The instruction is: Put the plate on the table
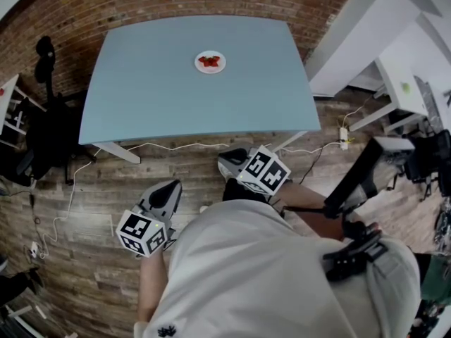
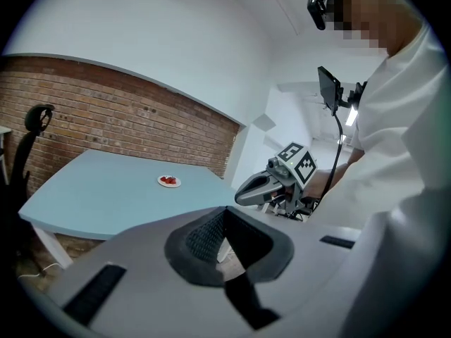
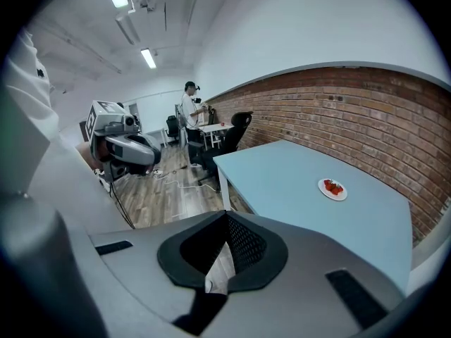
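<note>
Plate (image 1: 210,62) carrying red fruit rests on the desk (image 1: 155,97). Left gripper (image 1: 169,188) and right gripper (image 1: 227,162): jaws closed, empty, apart from desk.

Matt top, rough brick, grained planks

The table (image 1: 141,97) top looks smooth and matt (pale blue, no glare). The brick wall (image 1: 176,2) beyond its far edge is rough. The floor (image 1: 91,210) shows wood grain. The left gripper (image 1: 171,186) and right gripper (image 1: 227,162) have smooth grey plastic shells and ribbed black pads (image 2: 203,236).
</note>
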{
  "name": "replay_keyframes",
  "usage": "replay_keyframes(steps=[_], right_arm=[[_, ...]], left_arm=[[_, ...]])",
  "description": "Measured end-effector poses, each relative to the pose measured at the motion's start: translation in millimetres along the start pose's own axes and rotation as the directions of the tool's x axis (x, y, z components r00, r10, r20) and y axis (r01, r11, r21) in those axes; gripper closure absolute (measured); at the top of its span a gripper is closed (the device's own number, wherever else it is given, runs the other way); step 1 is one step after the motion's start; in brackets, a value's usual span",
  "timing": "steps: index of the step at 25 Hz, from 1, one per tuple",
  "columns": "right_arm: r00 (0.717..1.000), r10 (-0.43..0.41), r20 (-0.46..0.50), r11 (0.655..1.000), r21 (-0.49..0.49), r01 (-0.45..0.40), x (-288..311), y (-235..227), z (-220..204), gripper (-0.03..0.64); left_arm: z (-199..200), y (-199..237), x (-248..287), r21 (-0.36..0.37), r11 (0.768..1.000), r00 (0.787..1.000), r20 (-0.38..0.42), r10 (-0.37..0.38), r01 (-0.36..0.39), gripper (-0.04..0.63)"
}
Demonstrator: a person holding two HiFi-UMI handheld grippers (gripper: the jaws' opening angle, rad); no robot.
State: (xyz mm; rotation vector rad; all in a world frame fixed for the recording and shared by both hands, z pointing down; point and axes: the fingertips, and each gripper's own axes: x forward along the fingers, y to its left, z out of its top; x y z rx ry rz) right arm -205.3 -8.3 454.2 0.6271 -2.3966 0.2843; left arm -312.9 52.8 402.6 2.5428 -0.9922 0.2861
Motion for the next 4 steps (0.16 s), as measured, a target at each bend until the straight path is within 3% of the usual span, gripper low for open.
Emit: replay_keyframes(steps=[4], right_arm=[[1.0, 0.006, -0.006, 1.0, -0.005, -0.006, 2.5, -12.1, 0.1, 0.609]], left_arm=[[2.5, 5.7, 11.0, -0.011, 1.0, 1.0, -0.001, 0.001, -0.001, 0.595]])
